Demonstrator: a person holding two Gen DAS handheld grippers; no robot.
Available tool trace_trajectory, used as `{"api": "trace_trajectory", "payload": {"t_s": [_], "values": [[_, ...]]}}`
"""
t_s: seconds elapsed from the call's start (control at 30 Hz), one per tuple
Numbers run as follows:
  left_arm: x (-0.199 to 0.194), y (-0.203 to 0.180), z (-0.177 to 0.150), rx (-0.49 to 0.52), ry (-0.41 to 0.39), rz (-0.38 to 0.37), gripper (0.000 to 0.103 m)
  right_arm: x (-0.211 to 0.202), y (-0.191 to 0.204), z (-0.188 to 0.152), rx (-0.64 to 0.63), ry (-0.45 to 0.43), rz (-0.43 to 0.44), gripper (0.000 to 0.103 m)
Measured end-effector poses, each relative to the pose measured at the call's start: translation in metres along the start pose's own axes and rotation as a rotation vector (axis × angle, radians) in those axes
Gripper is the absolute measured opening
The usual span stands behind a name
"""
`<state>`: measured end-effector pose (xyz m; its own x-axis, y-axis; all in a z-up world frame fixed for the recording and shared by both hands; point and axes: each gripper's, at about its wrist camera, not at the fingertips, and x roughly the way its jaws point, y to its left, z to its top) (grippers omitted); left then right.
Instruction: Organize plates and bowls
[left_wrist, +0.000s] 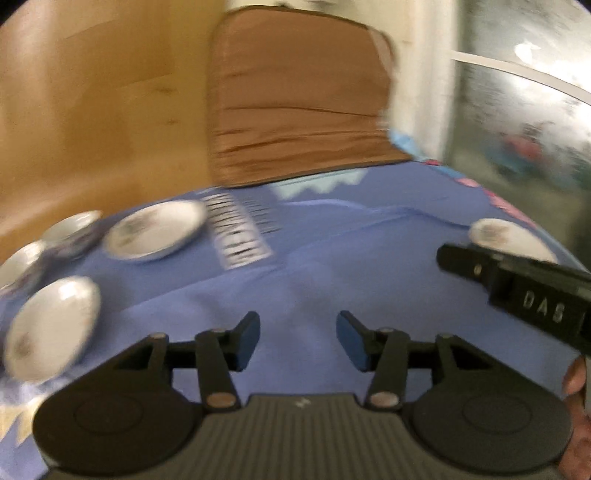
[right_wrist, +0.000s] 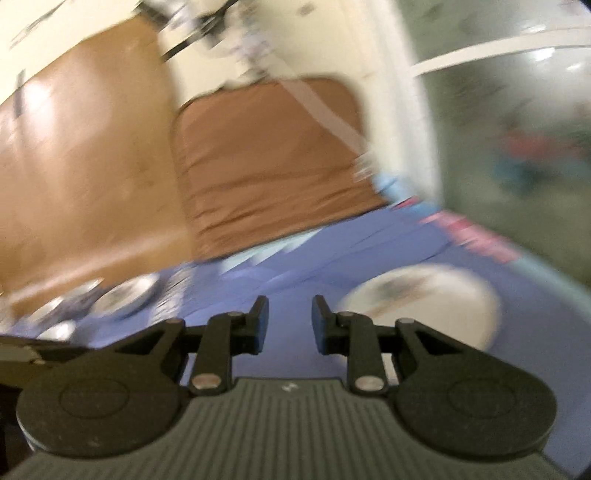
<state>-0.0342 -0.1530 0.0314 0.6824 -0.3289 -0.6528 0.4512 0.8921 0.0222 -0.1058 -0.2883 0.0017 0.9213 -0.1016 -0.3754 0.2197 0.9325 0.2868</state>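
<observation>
My left gripper is open over the blue tablecloth, with nothing between its blue pads. To its left lie a white floral plate, another white plate nearer me, and two small white bowls at the cloth's edge. A single white plate sits at the right, partly behind the other gripper's black finger. In the right wrist view my right gripper stands open and empty, with that white plate just right of its fingertips. The left group of dishes shows blurred at far left.
A brown cushioned chair back stands behind the table's far edge, beside a wooden panel on the left. A grey mottled wall fills the right. A printed black-and-white patch marks the cloth. A hand shows at the right edge.
</observation>
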Motion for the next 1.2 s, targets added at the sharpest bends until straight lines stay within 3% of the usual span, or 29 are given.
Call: {"api": "trace_trajectory", "payload": {"t_s": [0.27,0.5,0.77,1.2], "values": [[-0.032,0.061,-0.034,-0.085,-0.04,0.118,0.053,0.027,0.072,-0.016,-0.069,0.144,0.166,0.029],[-0.048,0.09,-0.046,-0.16,-0.05,0.126,0.054,0.025,0.11,-0.018,-0.083,0.227,0.253,0.031],[-0.05,0.114,-0.057,-0.225,-0.088,0.12,0.054,0.019,0.127,-0.02,-0.117,0.174,0.223,0.035],[-0.043,0.138,-0.071,-0.311,-0.099,0.139,0.054,0.022,0.14,-0.032,-0.128,0.197,0.214,0.044]]}}
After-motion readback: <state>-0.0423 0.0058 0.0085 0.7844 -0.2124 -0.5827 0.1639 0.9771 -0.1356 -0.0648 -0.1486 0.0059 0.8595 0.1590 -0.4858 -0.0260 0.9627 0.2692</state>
